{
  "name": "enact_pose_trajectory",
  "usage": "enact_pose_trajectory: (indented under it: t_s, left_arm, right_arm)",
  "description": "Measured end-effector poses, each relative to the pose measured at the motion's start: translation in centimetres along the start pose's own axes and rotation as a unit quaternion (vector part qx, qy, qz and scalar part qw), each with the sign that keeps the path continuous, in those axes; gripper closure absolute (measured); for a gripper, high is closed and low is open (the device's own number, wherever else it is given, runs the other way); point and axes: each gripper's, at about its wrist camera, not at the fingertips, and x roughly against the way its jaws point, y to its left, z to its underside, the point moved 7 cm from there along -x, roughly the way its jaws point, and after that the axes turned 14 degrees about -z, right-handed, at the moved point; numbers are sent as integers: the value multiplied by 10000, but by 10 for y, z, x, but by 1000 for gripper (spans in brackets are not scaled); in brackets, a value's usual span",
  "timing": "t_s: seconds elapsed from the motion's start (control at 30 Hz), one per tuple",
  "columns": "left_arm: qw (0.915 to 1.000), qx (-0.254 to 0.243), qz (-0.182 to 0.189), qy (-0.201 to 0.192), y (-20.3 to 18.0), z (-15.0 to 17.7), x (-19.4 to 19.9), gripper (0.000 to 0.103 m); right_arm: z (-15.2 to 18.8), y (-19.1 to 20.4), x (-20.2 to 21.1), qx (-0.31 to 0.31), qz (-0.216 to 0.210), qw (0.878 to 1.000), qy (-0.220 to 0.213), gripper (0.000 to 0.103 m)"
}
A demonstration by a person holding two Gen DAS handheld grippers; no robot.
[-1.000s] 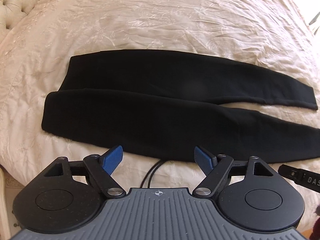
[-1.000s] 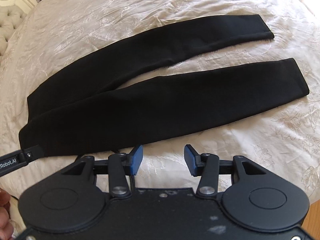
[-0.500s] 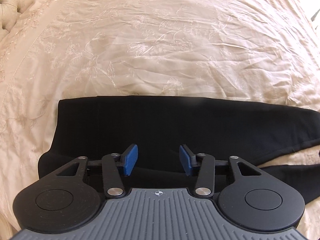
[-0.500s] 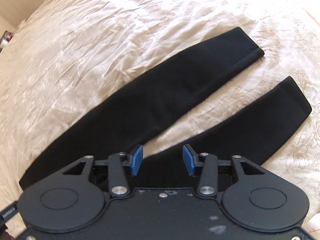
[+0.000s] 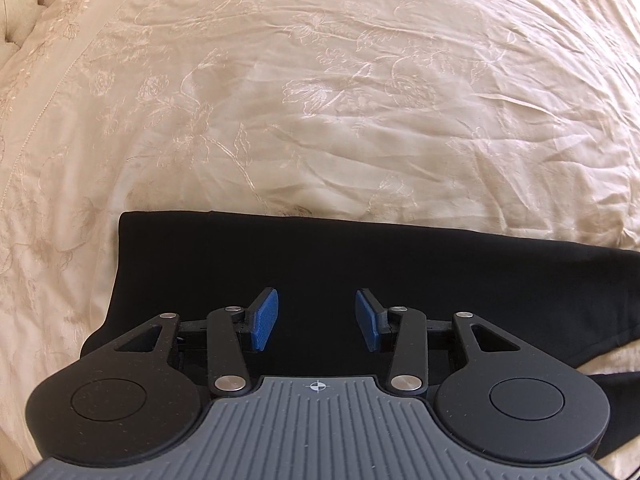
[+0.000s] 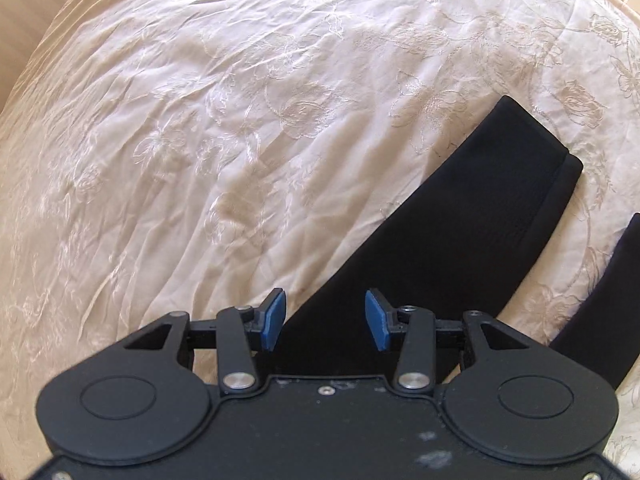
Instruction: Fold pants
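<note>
Both hands moved in over the black pants [image 5: 360,280] on the bedspread [image 5: 320,100]: left gripper [image 5: 316,319] narrowed to part-open above the waist end, right gripper [image 6: 325,319] part-open over the far leg, neither gripping, so pickup looks next.

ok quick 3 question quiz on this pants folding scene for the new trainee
1. True or false: the left gripper has its jaws shut on the black pants.
2. What lies under the pants: A) wooden table B) cream embroidered bedspread C) grey carpet?
3. In the right wrist view, which part of the pants reaches up and to the right of the right gripper?

Key: 1 false, the jaws stand apart above the cloth. 2 B. 3 a pant leg with its hemmed cuff.
</note>
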Motion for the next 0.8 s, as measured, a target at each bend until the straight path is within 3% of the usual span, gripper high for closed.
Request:
enact_pose_trajectory:
  t_s: [0.2, 0.33, 0.37, 0.4, 0.43, 0.63, 0.8]
  left_arm:
    - [9999, 10, 14, 152, -9, -9, -12, 61]
    - [9993, 55, 203, 298, -22, -19, -20, 61]
    - [9990, 85, 253, 348, -26, -23, -22, 61]
    - [9987, 113, 298, 396, -29, -26, -24, 61]
    - [9983, 147, 360, 442, -33, -30, -26, 61]
    - [9946, 403, 657, 700, -53, -55, -41, 61]
    - [9917, 418, 664, 1018, -71, -65, -65, 59]
  right_arm:
    - [-14, -12, -35, -148, 422, 9990, -88, 58]
    - [-13, -25, -48, -156, 529, 9985, -3, 65]
    - [-9, -29, -50, -109, 548, 9984, -6, 71]
    - [-7, -32, -51, -49, 601, 9982, 36, 91]
    - [-4, -34, -52, -27, 542, 9985, 118, 99]
    - [11, -48, -28, -24, 323, 9995, -34, 100]
    - [30, -63, -7, -19, 249, 9997, -1, 99]
